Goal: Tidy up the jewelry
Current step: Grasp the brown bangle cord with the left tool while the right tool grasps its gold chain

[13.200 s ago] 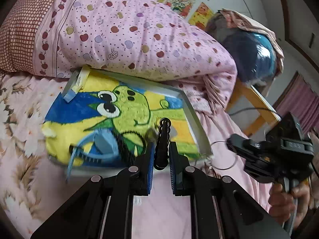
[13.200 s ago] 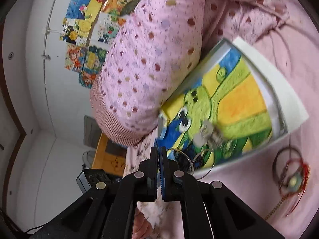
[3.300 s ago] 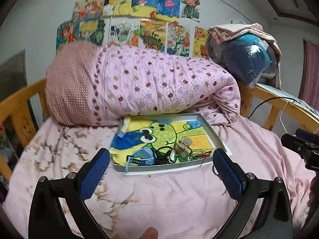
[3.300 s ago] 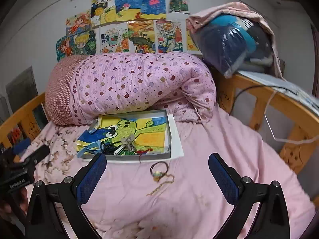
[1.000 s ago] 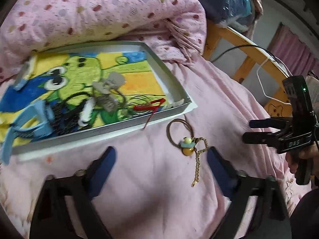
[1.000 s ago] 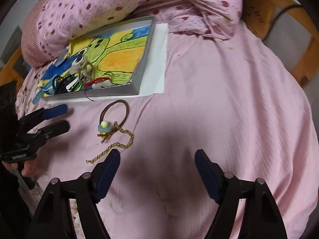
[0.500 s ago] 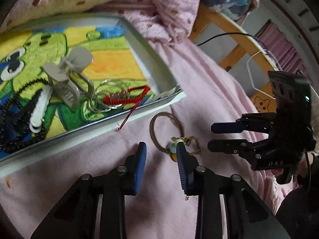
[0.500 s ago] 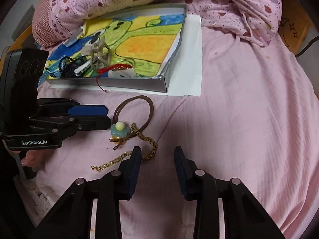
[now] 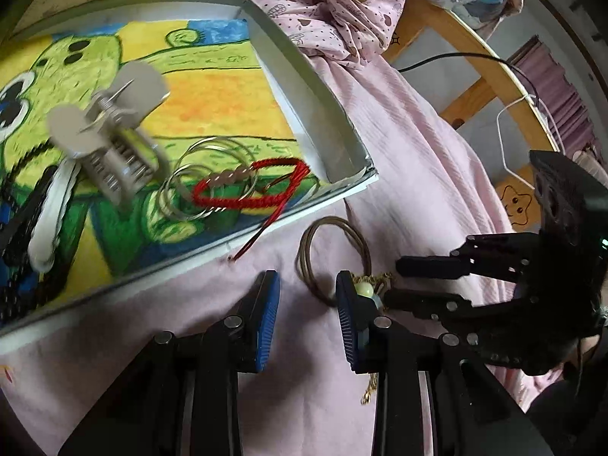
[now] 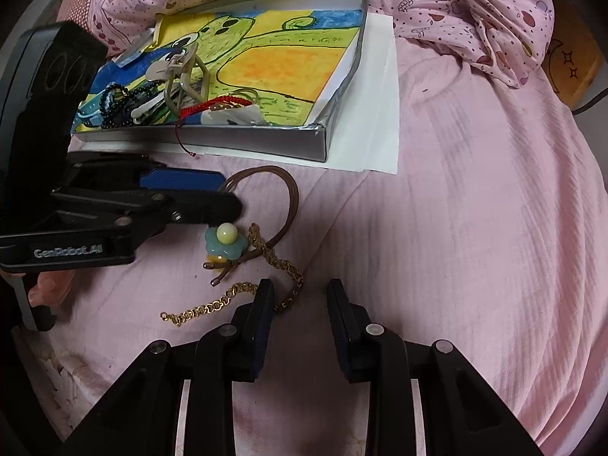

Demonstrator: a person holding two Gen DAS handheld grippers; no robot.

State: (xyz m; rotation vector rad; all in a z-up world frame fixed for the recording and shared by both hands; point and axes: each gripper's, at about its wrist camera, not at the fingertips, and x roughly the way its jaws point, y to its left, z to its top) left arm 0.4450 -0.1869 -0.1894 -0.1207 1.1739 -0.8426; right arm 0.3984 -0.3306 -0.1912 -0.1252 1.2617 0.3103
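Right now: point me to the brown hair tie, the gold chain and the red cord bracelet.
brown hair tie (image 10: 293, 193), right wrist view, on the right side of its loop.
gold chain (image 10: 212, 307), right wrist view, on the links left of the gripper finger.
red cord bracelet (image 9: 243, 202), left wrist view, on its lower braided strand inside the tray.

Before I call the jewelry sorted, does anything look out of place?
Yes. The brown hair tie and the gold chain lie on the pink sheet, outside the tray. The red cord bracelet trails its tail over the tray's front edge.
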